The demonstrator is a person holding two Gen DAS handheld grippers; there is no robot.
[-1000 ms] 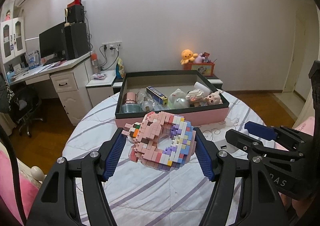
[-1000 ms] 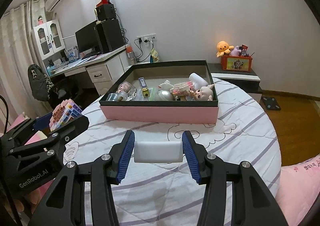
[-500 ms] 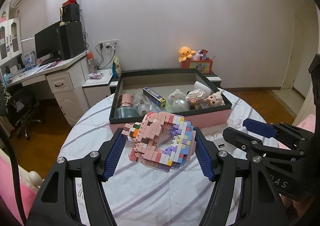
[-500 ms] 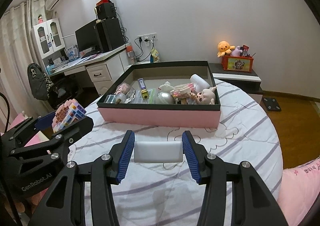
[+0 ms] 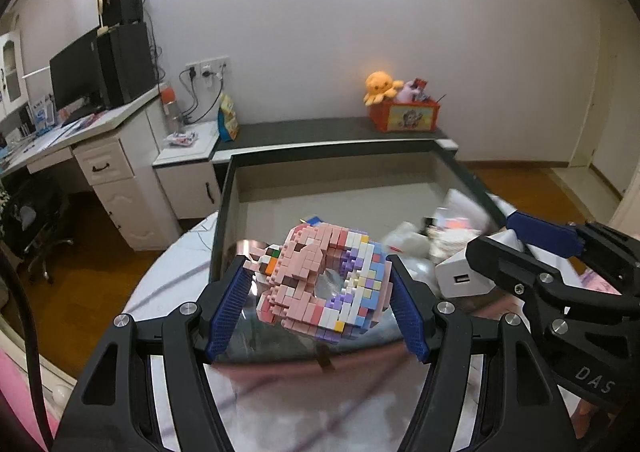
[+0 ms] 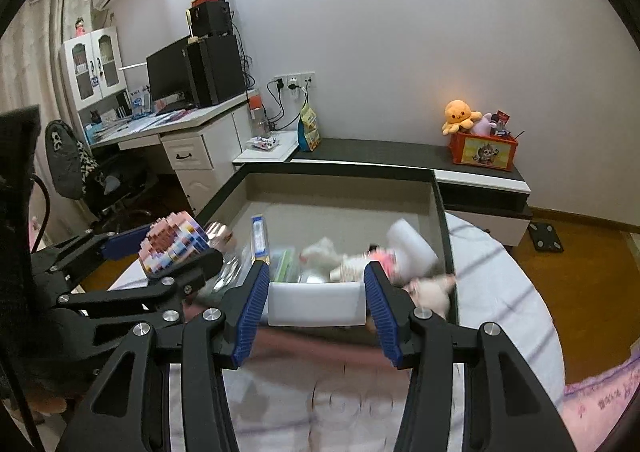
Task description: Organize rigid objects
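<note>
My left gripper (image 5: 320, 292) pinches the pink brick donut (image 5: 324, 292) and my right gripper (image 6: 316, 302) clamps a white charger (image 6: 316, 304), both over the box's (image 6: 340, 167) near edge; I should lower each onto bare floor before letting go.

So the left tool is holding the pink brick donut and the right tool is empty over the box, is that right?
Not quite. The right tool is not empty: the right wrist view shows it shut on a white charger block. The left tool does hold the pink brick donut, over the box.
</note>
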